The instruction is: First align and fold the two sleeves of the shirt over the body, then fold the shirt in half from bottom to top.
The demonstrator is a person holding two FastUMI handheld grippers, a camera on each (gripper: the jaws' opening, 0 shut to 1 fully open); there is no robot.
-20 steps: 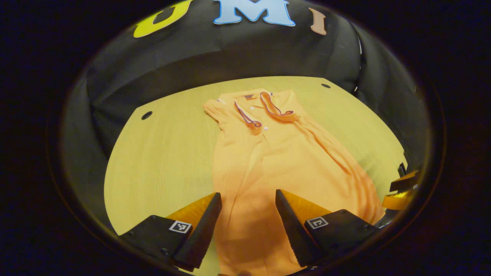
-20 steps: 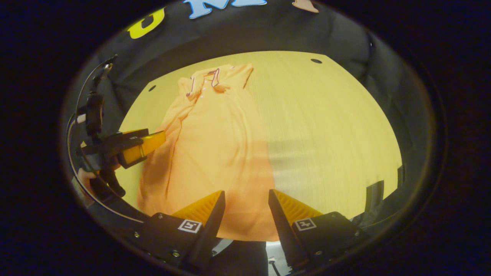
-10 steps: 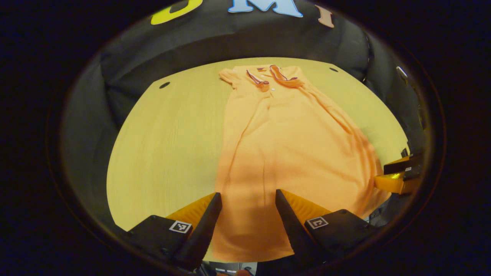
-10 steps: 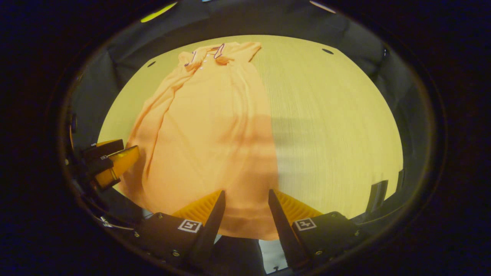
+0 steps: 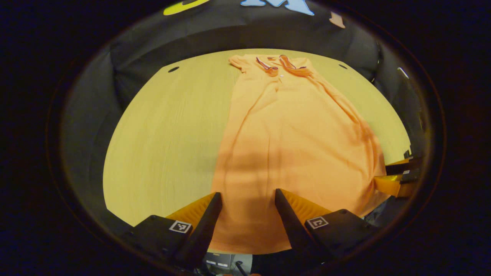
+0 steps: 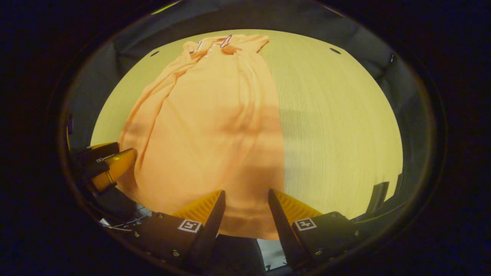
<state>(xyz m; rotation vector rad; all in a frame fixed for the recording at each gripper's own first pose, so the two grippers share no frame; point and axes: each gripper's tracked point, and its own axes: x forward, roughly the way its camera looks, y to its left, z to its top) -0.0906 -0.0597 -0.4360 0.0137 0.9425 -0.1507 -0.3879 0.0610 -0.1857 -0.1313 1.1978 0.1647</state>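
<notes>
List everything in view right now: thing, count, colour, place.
shirt: 1, orange with dark-trimmed collar, lying flat lengthwise on the table, collar at the far end, hem at the near edge
table: 1, light yellow wood grain, under the shirt, small dark holes near its far corners
booth wall: 1, black cloth, behind the table
left gripper: 1, open, over the shirt's hem near its left side
right gripper: 1, open, over the hem near its right side
</notes>
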